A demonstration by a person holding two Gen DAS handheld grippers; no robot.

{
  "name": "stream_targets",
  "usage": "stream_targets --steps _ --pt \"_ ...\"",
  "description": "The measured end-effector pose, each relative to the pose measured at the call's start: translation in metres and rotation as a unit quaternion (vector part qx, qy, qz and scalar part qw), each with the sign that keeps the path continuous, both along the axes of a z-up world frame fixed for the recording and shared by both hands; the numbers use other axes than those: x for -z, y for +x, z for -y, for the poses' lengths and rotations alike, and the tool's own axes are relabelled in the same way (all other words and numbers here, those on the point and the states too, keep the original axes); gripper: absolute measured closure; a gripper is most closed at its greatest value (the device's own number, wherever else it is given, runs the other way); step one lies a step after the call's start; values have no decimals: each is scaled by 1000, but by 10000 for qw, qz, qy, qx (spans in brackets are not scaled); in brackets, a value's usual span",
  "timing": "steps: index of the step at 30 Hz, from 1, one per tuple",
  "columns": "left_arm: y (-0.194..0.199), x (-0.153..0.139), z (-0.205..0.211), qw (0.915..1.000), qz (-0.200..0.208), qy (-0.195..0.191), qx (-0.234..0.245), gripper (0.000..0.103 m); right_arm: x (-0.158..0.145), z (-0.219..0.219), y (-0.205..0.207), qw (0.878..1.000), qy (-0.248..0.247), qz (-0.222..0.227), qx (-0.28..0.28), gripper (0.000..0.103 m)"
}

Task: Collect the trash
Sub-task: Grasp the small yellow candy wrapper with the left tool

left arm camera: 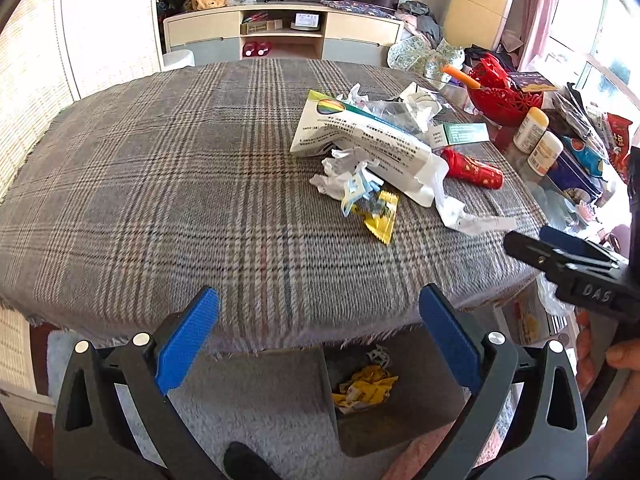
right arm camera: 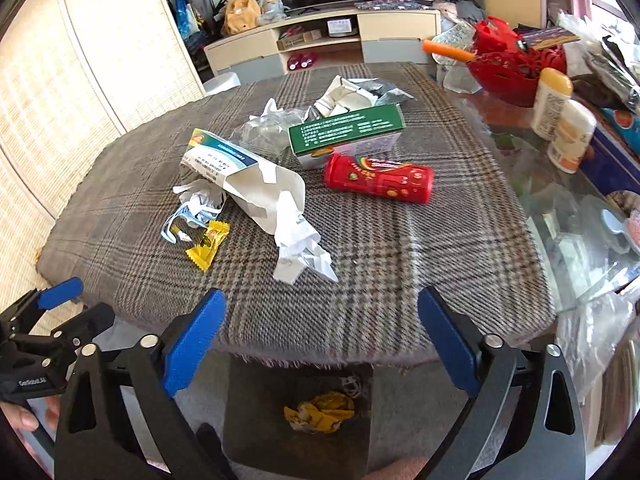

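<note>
Ahead of both hand-held grippers, litter sits heaped on the plaid surface (right arm camera: 400,240); a bin (right arm camera: 298,416) waits below the near edge. The left hand-held gripper (left arm camera: 320,328) and the right hand-held gripper (right arm camera: 322,328) hang wide open, holding nothing. Nearest the right one lies crumpled paper (right arm camera: 304,254); a low, centred pinch would likely lift it cleanly, sparing the yellow wrapper (right arm camera: 208,246) alongside.

Left wrist view: positioned off the near edge of the counter (left arm camera: 160,184), facing across it toward the TV cabinet (left arm camera: 280,36) at 12 o'clock; litter pile (left arm camera: 372,156) near, at 1 o'clock. Right wrist view: same near edge, further right, pile (right arm camera: 256,184) at 11 o'clock. Both views share the counter, pile, cabinet and the floor bin (right arm camera: 300,412) below.
</note>
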State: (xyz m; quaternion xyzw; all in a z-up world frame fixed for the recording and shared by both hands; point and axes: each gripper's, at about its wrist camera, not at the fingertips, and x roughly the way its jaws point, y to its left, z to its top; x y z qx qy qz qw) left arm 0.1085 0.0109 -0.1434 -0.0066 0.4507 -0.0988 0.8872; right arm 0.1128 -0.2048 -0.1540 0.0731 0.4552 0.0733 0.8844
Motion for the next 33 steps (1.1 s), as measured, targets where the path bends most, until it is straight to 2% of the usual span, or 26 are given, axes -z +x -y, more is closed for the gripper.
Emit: stream_targets --steps 3,8,12,14,17,22,24,26,27,28,33 --pt "13 3 5 10000 -16 -26 64 8 10 -7 17 9999 14 -97 -78 19" --pt "24 10 15 9998 -82 27 186 8 24 -8 33 9996 147 -208 -87 47" --pt "31 14 21 9996 -110 7 271 8 32 -8 41 9994 154 -274 -165 63" --pt "32 17 25 9995 -118 42 292 8 32 -8 42 9993 139 -247 -235 76" --pt "35 21 30 9994 -173 13 313 8 32 -8 42 9992 92 -230 -298 84" --pt "39 25 42 9990 -158 -132 407 8 19 11 30 9998 108 66 -178 86" --pt "42 26 47 9988 -127 -169 445 12 14 20 23 9998 77 137 -119 86" --pt "45 29 55 9979 -171 -270 572 36 11 31 18 9998 125 136 -64 86" --pt "48 31 59 9973 -219 -305 627 41 10 36 15 9998 129 138 -36 86" --pt "50 32 62 9972 -242 -282 656 44 10 41 12 9998 127 135 -14 86" --pt "60 42 73 9975 -252 -50 663 47 7 59 1 9993 329 164 -17 86"
